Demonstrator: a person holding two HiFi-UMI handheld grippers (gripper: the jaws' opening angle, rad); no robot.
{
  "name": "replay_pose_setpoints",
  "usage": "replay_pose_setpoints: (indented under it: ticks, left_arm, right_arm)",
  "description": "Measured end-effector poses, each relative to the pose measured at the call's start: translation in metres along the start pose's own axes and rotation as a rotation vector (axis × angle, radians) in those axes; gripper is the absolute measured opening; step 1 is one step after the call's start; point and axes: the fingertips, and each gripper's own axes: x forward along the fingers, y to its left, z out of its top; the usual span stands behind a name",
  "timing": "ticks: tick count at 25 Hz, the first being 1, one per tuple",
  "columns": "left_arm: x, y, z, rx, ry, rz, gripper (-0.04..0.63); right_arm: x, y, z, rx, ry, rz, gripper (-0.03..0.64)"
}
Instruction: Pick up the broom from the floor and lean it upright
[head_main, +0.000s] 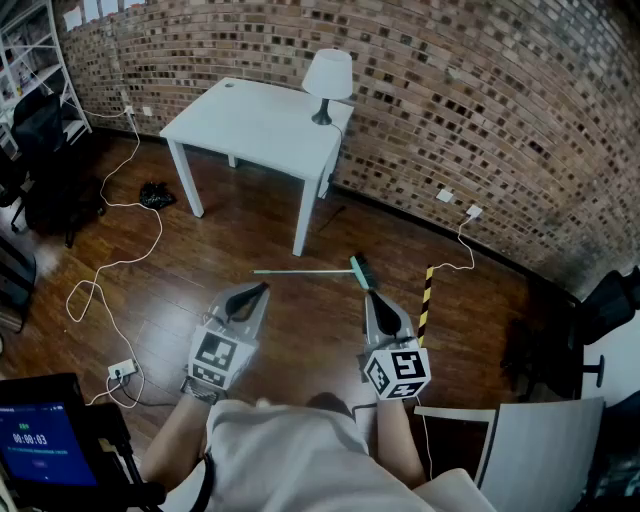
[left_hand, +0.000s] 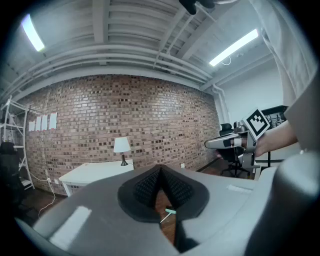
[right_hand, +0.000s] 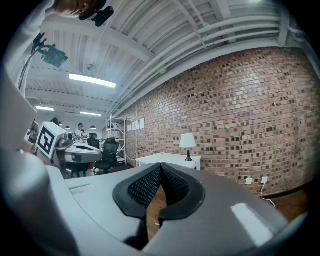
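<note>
Hovering above the dark wooden floor (head_main: 300, 340), your left gripper (head_main: 261, 289) and right gripper (head_main: 372, 297) were both clenched shut with nothing between their pads. The slim broom with a pale teal handle and green head (head_main: 310, 271) lay flat on the boards just ahead of them, untouched, its head nearer your right gripper, its handle running off to the left. Beyond it stood the white square table (head_main: 250, 130) carrying a white shaded lamp (head_main: 327, 75), against the brick wall (head_main: 450, 90)

A lamp (head_main: 327, 80) stands on the white table (head_main: 250, 130) by the brick wall (head_main: 480, 120).
</note>
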Motion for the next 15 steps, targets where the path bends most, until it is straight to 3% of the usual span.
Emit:
replay_pose_setpoints:
  ticks: [6,15]
  left_arm:
    - [0.010,0.011,-0.015,-0.014,0.018,-0.017,-0.002]
    - [0.095,0.032,-0.027,-0.024,0.057,0.006,-0.002]
  right_arm:
    - [0.008,-0.004,-0.009,-0.004,0.017,-0.017,0.012]
    - [0.072,-0.081,-0.016,0.007,0.025,0.004,0.012]
